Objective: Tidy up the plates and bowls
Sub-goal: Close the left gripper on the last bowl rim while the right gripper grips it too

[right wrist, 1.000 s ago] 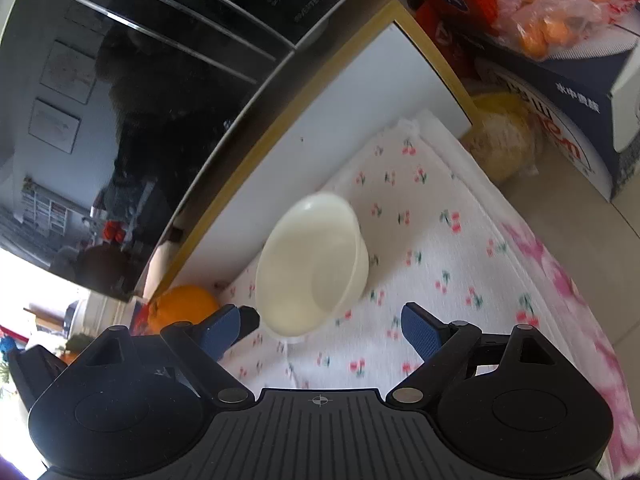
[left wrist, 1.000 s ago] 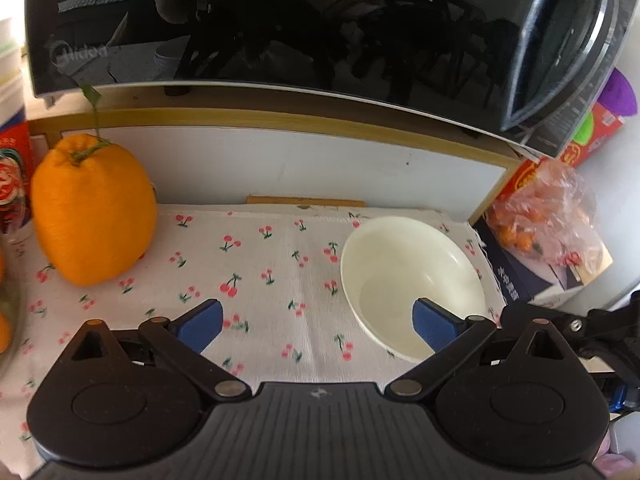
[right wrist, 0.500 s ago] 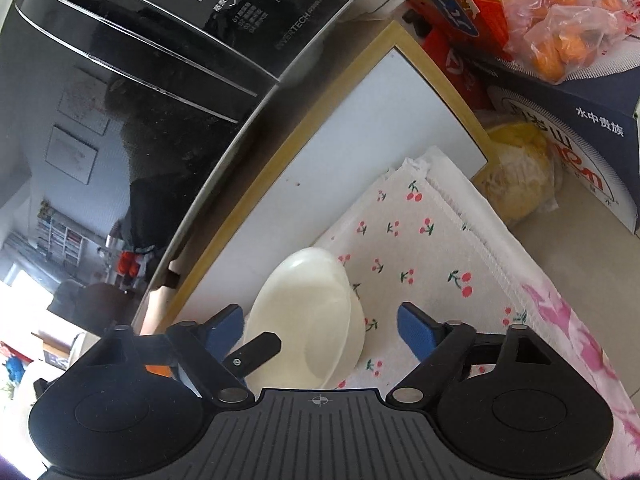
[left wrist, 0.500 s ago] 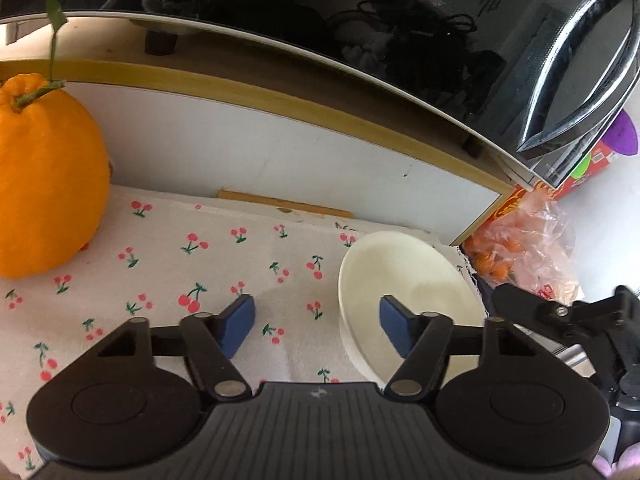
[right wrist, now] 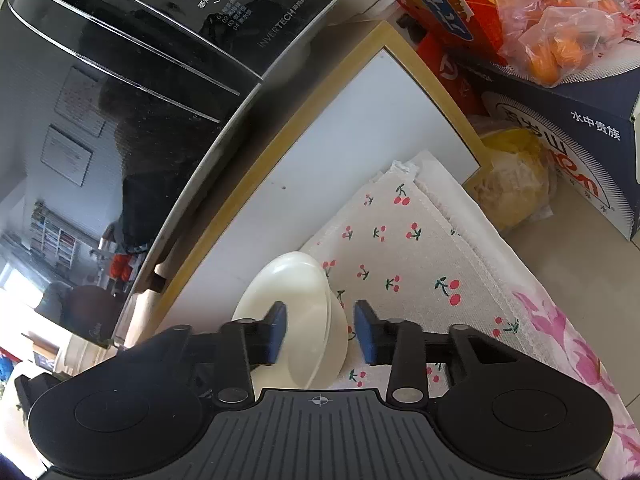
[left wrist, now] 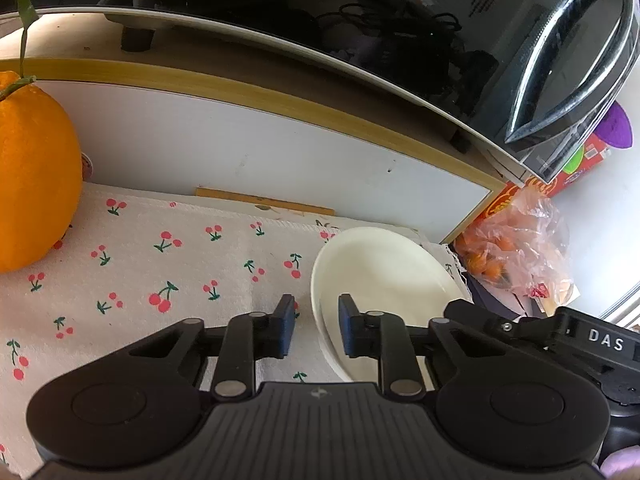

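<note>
Though partly reflected, "Midea" on microwave point(left wrist: 280, 20)

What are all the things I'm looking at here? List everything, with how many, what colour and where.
bowl: one, cream white, on the cloth, right of centre
cherry cloth: one, white with red cherries, covering the surface
large orange fruit: one, orange with a stem and leaf, left on the cloth
microwave: one, glossy black, on the white shelf above
bag of small oranges: one, clear plastic, right of the shelf
blue box: one, dark blue, far right
yellow lump in wrap: one, beside the box
left tool: black, blue pads, closing over the bowl's left rim
right tool: same, closing over its right rim
</note>
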`<move>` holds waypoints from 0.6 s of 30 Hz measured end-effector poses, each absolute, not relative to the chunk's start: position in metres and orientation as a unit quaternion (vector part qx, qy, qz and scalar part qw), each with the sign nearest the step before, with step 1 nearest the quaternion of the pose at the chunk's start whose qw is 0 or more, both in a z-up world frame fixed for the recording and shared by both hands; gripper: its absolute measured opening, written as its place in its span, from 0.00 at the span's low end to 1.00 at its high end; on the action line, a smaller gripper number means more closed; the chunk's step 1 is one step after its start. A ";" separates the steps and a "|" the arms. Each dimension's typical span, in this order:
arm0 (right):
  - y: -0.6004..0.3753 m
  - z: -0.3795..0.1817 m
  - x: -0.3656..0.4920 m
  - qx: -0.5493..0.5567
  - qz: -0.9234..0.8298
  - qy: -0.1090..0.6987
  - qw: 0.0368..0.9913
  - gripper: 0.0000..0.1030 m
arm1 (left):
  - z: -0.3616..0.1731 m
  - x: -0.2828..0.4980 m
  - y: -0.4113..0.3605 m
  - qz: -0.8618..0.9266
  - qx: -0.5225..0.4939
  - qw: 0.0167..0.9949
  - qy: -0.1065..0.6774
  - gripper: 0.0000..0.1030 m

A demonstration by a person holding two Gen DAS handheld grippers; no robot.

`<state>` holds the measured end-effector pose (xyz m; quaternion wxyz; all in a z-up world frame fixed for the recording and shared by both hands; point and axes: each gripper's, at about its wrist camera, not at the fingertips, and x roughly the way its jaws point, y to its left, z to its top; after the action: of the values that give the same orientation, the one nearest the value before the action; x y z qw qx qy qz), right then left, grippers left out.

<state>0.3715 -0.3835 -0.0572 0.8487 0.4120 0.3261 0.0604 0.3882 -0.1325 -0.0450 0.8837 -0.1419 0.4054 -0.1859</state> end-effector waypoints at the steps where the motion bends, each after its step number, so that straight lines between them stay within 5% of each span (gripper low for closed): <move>1: -0.383 -0.057 0.371 0.412 0.061 0.326 0.849 0.28 | -0.045 0.388 -0.134 -0.186 -0.140 0.884 0.407 0.18; 18: -0.378 -0.035 0.360 0.404 0.064 0.313 0.857 0.17 | -0.021 0.372 -0.142 -0.174 -0.100 0.894 0.400 0.13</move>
<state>0.3597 -0.3782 -0.0354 0.8571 0.4044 0.3125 0.0641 0.3725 -0.1415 -0.0209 0.8942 -0.0999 0.3999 -0.1744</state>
